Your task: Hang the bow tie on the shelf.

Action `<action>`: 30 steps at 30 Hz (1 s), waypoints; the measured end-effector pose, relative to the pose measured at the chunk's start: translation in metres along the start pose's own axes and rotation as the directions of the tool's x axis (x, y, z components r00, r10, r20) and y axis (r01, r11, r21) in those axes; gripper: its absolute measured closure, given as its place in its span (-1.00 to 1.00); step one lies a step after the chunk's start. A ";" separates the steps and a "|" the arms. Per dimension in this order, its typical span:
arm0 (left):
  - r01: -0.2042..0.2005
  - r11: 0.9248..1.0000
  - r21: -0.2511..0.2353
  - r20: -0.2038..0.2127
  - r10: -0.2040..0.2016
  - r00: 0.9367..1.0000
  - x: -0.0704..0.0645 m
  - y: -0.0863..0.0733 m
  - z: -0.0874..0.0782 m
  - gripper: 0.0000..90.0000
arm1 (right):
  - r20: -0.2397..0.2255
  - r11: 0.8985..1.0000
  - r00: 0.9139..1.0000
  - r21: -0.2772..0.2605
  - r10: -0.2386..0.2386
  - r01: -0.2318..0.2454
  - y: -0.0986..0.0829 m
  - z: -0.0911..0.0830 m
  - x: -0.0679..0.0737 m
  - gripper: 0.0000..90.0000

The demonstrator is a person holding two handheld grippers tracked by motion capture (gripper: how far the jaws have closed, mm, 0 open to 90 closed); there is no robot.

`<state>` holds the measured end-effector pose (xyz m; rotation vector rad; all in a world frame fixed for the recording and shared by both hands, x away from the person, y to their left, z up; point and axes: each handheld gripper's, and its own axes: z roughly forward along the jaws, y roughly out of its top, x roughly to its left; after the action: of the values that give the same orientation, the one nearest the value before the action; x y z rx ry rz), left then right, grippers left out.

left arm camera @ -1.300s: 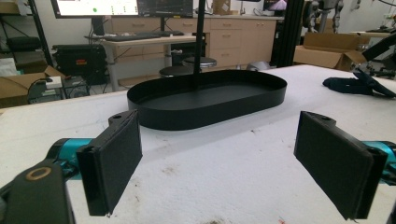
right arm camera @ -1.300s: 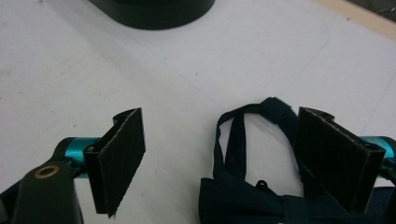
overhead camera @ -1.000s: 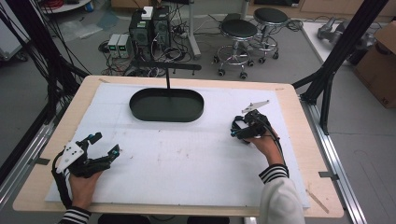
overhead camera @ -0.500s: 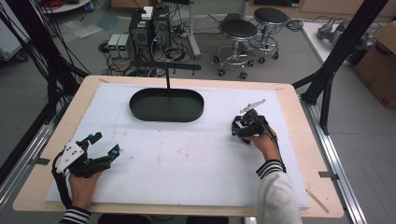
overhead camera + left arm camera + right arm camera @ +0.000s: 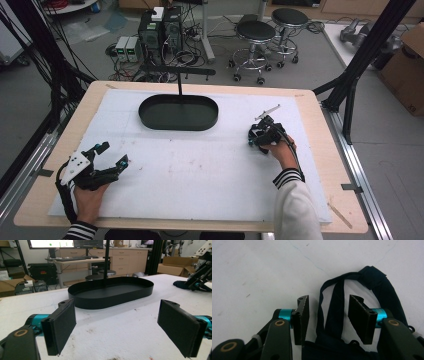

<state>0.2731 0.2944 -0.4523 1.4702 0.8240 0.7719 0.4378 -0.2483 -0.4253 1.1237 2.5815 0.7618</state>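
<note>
On the white table [image 5: 200, 185], my left gripper [image 5: 111, 156] resting near edge, jaws spread wide, right gripper [image 5: 328, 312] pitched down, jaws parted astride dark cloth strap [image 5: 337, 305], nothing clamped, black tray [image 5: 178, 112] well behind.

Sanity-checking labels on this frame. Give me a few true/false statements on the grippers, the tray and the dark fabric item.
1. The left gripper has its jaws spread wide with nothing between them. True.
2. The black oval tray holds the dark fabric item. False: the tray looks empty; the fabric lies on the white mat under the right gripper.
3. The right gripper is shut on the fabric. False: its jaws are apart, straddling a strap.
4. A thin black post rises from the tray. True.
5. Both grippers are over the tray. False: both are nearer the person.
</note>
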 end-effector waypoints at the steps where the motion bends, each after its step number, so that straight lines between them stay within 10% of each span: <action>1: 0.000 1.000 0.000 0.000 0.000 1.000 0.000 0.000 0.000 -0.66 | -0.001 1.000 1.000 0.002 0.001 -0.001 0.000 0.000 -0.001 0.16; 30: -0.001 1.000 0.001 -0.001 0.001 1.000 0.000 0.000 0.000 -0.66 | -0.024 1.000 1.000 0.020 -0.004 0.005 0.004 -0.001 0.003 0.95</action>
<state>0.2731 0.2943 -0.4523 1.4711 0.8242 0.7738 0.4378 -0.2438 -0.4222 1.1206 2.6166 0.7546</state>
